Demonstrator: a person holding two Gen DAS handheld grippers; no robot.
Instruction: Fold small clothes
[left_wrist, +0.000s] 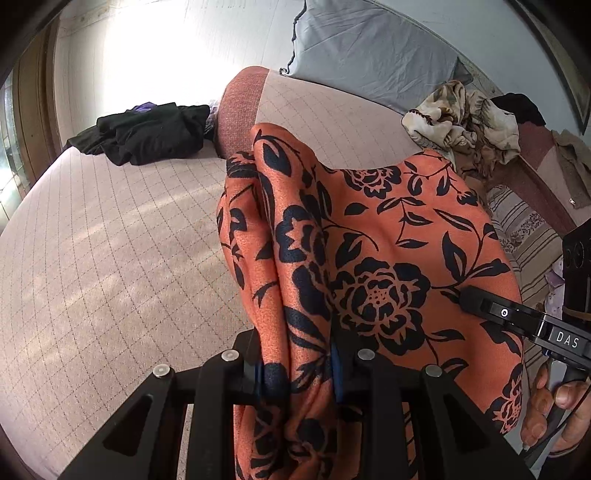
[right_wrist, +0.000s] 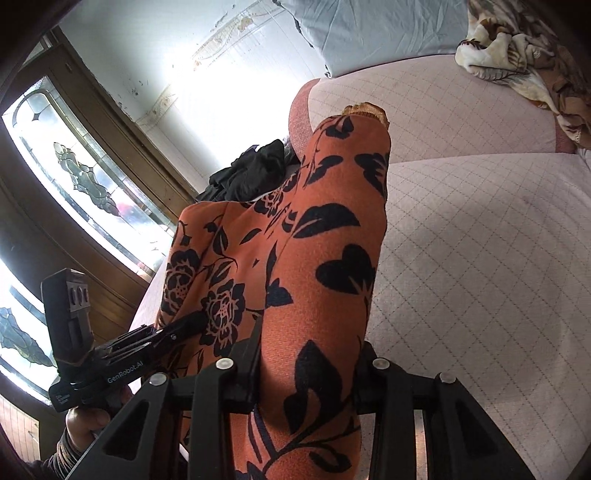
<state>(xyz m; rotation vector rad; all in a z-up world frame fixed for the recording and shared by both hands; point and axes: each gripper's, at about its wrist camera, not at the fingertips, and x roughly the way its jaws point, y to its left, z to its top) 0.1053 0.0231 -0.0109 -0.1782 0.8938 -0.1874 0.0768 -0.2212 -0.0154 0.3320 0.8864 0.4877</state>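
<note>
Orange floral garment (left_wrist: 369, 258) hangs lengthwise away from left gripper (left_wrist: 295, 373), clamped on a bunched edge above the quilted mattress (left_wrist: 110, 258); open room left.

Right wrist: right gripper (right_wrist: 306, 373) clamps the garment's other edge, long axis running up-frame; bare mattress right.

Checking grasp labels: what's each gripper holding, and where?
Both hold the orange floral garment: left gripper on a bunched fold, right gripper on another bunched part; which edge cannot be told.

Gripper (left_wrist: 297, 373) pads behind orange cloth (left_wrist: 369, 258)
</note>
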